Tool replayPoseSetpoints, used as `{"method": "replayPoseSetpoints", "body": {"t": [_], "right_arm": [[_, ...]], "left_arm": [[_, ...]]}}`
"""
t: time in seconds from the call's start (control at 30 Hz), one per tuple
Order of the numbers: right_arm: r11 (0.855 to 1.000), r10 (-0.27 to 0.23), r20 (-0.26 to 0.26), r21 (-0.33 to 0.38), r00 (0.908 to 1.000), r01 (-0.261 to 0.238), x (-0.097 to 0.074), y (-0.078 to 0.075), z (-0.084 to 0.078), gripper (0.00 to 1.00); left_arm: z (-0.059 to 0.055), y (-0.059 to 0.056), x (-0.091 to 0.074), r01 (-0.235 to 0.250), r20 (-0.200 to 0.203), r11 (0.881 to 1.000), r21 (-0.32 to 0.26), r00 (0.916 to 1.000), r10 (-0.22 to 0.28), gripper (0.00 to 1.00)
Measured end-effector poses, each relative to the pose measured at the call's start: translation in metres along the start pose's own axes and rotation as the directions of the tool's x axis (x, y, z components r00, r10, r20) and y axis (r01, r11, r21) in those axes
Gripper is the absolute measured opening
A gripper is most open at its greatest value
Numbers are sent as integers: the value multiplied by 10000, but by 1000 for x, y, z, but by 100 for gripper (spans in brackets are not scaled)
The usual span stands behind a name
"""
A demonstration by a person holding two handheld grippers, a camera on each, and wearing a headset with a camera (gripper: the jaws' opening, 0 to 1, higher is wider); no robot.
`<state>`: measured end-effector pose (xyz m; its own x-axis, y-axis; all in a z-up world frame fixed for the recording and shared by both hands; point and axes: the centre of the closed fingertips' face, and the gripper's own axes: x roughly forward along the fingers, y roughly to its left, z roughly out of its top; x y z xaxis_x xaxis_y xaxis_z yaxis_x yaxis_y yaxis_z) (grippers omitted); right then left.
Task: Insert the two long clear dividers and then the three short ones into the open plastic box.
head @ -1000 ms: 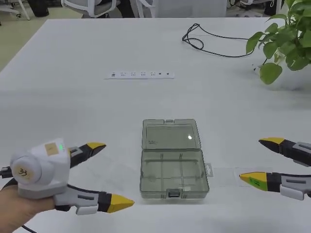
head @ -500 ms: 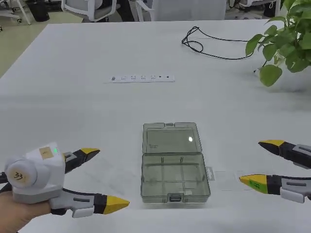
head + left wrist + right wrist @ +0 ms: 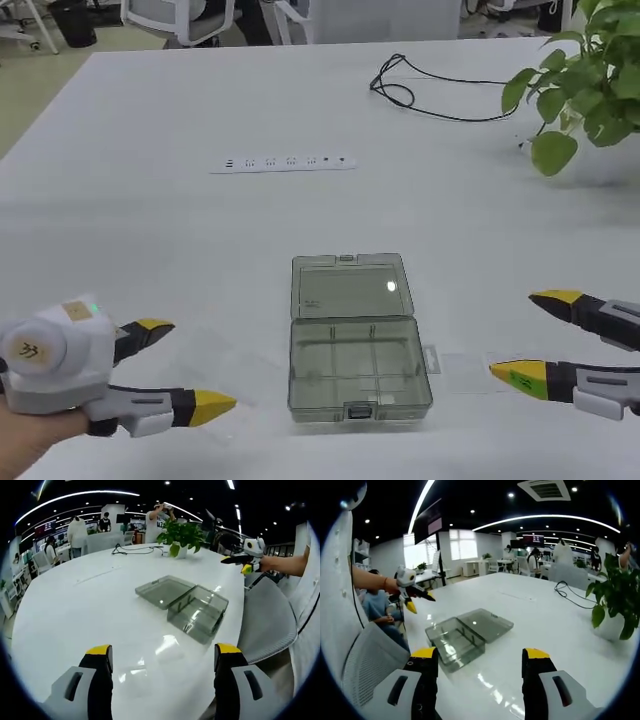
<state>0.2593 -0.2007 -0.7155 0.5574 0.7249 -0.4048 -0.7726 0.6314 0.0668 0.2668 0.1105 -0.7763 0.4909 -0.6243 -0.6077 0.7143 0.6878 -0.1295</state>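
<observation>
The smoky clear plastic box (image 3: 358,372) lies in the middle of the white table, its lid (image 3: 350,286) folded flat behind it. Thin upright lines cross its inside. A flat clear divider (image 3: 466,371) lies just right of the box. My left gripper (image 3: 184,367) hovers open to the left of the box, holding nothing. My right gripper (image 3: 524,334) hovers open to the right, beside the clear divider. The left gripper view has the box (image 3: 198,611) ahead of the open left gripper (image 3: 162,656). The right gripper view has the box (image 3: 454,641) beyond the open right gripper (image 3: 480,656).
A white power strip (image 3: 283,162) lies across the table behind the box. A black cable (image 3: 425,88) loops at the far edge, and a potted plant (image 3: 585,85) stands at the back right. Office chairs and several people are beyond the table.
My left gripper has drawn back to the left and toward me, away from the box. The right gripper has stayed put, and both have stayed open.
</observation>
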Motion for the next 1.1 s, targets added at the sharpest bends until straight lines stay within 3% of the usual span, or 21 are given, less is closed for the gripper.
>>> {"method": "replayPoseSetpoints", "body": {"t": [0.07,0.2,0.3,0.5,0.67,0.7,0.93,1.0,1.1], "right_arm": [[10000,-8,9,32,10000,8,0,0,-1,69],[10000,-18,20,83,10000,18,1,0,-1,68],[9999,-30,50,134,10000,29,1,1,-2,68],[9998,-54,106,188,9999,52,2,1,-1,68],[9997,-68,144,243,9999,64,3,1,-1,68],[9996,-80,138,260,9999,76,3,0,-2,67],[9994,-80,168,329,9998,75,5,2,-2,67],[9994,-65,185,344,9998,59,5,2,-2,67],[9994,-57,195,355,9998,50,6,3,-2,67]], "left_arm": [[-3,4,1,-66,-106,9999,-82,9999,65,82],[-15,11,2,-345,-724,9981,-517,9969,307,77],[-19,13,3,-411,-893,9955,-849,9954,335,75],[-29,23,4,-834,-1380,9927,-875,9879,709,67],[-40,30,5,-1215,-1960,9888,-872,9752,1026,61],[-44,32,5,-1352,-2179,9871,-860,9693,1138,60],[-53,38,6,-1768,-2717,9803,-876,9510,1472,52],[-59,41,7,-1916,-3009,9787,-741,9399,1612,49],[-62,42,8,-2038,-3206,9757,-809,9322,1681,46]]}}
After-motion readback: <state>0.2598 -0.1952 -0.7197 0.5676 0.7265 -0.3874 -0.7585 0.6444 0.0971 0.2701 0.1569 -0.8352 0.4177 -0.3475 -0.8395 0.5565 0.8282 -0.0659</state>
